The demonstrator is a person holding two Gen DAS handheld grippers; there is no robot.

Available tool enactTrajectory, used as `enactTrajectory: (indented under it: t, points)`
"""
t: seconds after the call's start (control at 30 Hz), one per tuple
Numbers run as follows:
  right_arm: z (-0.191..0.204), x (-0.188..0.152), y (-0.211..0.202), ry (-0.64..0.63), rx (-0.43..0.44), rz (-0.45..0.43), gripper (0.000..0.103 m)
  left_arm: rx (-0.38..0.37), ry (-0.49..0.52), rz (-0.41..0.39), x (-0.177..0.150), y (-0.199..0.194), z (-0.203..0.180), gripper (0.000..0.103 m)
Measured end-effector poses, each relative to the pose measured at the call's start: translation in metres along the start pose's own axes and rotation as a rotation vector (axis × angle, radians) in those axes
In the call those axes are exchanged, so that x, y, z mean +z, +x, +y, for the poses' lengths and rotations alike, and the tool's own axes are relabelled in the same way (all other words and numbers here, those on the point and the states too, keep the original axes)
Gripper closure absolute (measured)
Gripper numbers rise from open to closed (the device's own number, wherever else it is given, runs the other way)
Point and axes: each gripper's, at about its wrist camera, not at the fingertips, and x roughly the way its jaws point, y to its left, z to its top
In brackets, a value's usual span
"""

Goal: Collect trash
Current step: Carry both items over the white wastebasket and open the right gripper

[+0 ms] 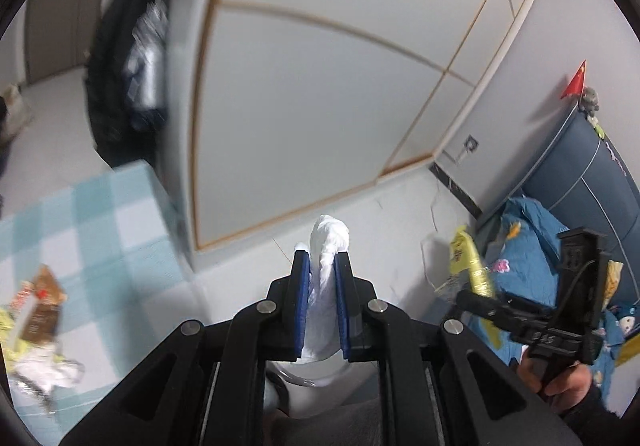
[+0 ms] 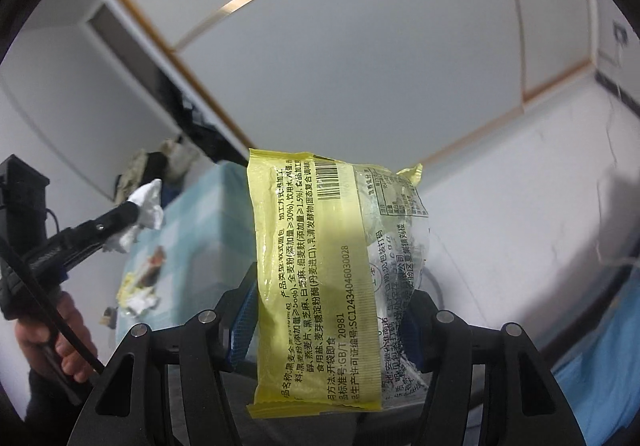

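Carry step. My L gripper point(image 1: 322, 266) clamped on tissue point(image 1: 329, 242), R gripper point(image 2: 326, 310) clamped on wrapper point(image 2: 320, 266), both lifted off table point(image 1: 100, 214). More trash point(image 1: 36, 322) left on table. Bin not seen. Next, I guess: find bin, drop both, return.

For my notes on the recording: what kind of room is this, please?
Probably a bedroom at home: a bed with a blue padded headboard and cartoon-print bedding, beside a pale wardrobe with wood-trimmed doors.

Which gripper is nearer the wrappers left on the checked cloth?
Left. The left gripper, shut on a tissue wad, is nearer the wrappers; the right gripper, holding the yellow bread wrapper, is further away.
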Motion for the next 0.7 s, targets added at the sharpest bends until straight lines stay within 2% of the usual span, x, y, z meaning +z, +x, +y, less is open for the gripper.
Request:
enactTrajectory:
  t: [0.17, 0.27, 0.57, 0.7]
  points:
    - [-0.043, -0.016, 0.054, 0.084, -0.029, 0.116, 0.043, -0.048, -0.049, 0.111, -0.003, 0.05, 0.003, 0.094]
    - [-0.056, -0.025, 0.092, 0.115, -0.033, 0.189, 0.043, -0.053, -0.074, 0.17, -0.011, 0.071, 0.007, 0.094]
    - [-0.077, -0.05, 0.182, 0.168, -0.011, 0.364, 0.042, -0.074, -0.11, 0.279, -0.021, 0.116, 0.015, 0.094]
    - [-0.081, -0.059, 0.206, 0.181, -0.005, 0.412, 0.034, -0.066, -0.126, 0.306, -0.022, 0.133, 0.017, 0.094]
